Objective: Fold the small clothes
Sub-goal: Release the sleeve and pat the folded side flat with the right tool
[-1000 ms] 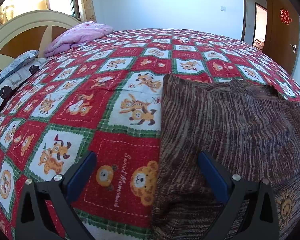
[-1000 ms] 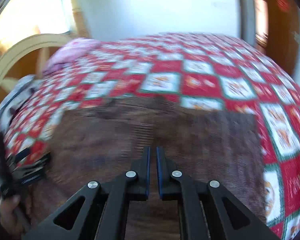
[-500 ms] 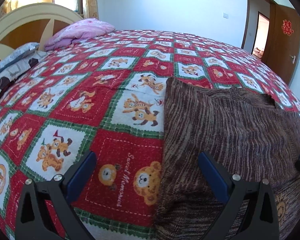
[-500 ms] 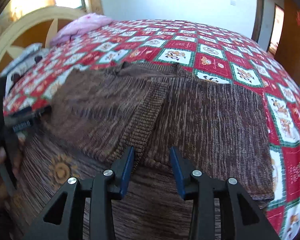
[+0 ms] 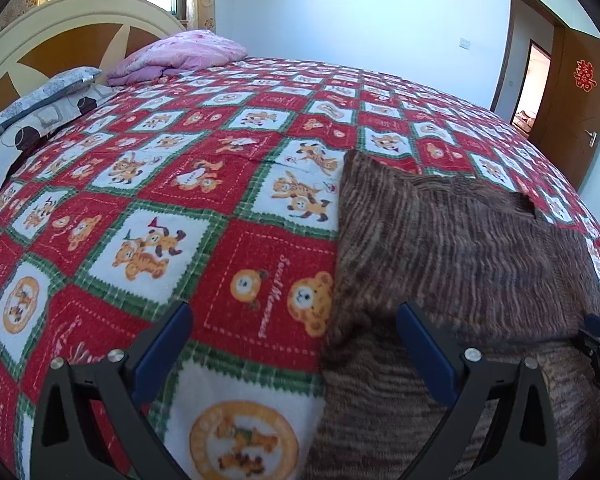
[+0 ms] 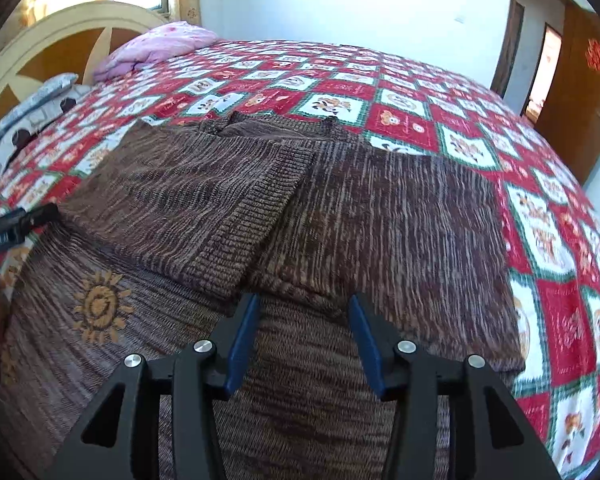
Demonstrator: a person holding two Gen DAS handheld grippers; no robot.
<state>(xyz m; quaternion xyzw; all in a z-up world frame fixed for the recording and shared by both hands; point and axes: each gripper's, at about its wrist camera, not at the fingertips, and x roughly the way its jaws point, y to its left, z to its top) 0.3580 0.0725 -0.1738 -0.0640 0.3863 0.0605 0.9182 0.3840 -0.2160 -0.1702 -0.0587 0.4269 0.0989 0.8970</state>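
Observation:
A brown striped knit sweater (image 6: 380,216) with an orange sun motif (image 6: 98,306) lies flat on the bed, both sleeves folded in over its body. My right gripper (image 6: 304,320) hangs just above the sweater's middle, at the lower edge of the folded sleeves; its jaws are opening and nothing is pinched between the blue pads. My left gripper (image 5: 294,332) stands wide open over the sweater's left edge (image 5: 336,280), one finger above the bedspread, the other above the knit (image 5: 460,248). The left gripper's tip (image 6: 16,226) shows at the right wrist view's left edge.
The bed carries a red, white and green cartoon-bear bedspread (image 5: 172,184). A pink folded quilt (image 5: 180,56) and grey patterned pillows (image 5: 32,116) lie by the cream headboard (image 5: 60,24). A brown door (image 5: 572,96) stands open at the far right.
The right gripper's jaws went from shut to apart and it sank closer to the sweater. The left gripper, open throughout, shifted along the sweater's left edge.

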